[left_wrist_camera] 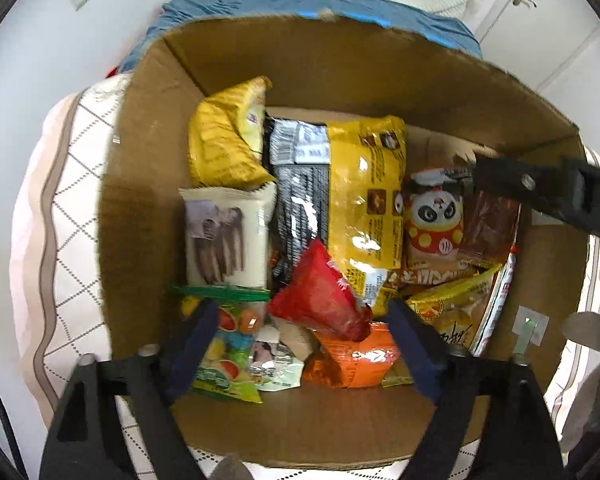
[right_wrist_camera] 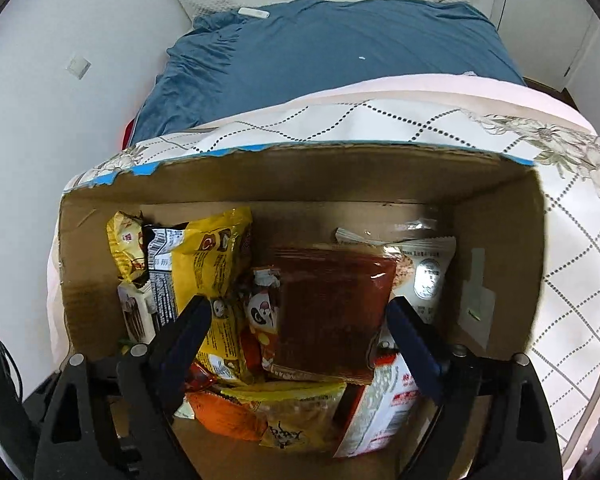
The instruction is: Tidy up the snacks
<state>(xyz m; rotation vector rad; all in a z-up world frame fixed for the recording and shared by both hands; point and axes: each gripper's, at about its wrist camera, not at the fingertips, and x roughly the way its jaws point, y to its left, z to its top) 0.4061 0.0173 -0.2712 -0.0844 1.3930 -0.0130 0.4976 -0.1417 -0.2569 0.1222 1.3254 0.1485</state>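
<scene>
Hovering, both grippers: left gripper (left_wrist_camera: 300, 344) spread wide and gripping nothing over the red pouch (left_wrist_camera: 320, 300); right gripper (right_wrist_camera: 296, 340) likewise splayed, unladen, above the brown pack (right_wrist_camera: 332, 312). Sitting on a quilt, stiff corrugated box (left_wrist_camera: 148, 184), snacks heaped inside. Handling light, crinkly, slippery, probably crushable; pinching at crimped seams looking best. Lying flat, glossy yellow bag (left_wrist_camera: 364, 200); smaller, orange packet (left_wrist_camera: 352, 356).

Even indoor light; your cardboard box (left_wrist_camera: 148, 184) walls shade its interior. Glare on the yellow snack bag (left_wrist_camera: 364, 200). Slight motion blur; strong fisheye bending with black corners.
</scene>
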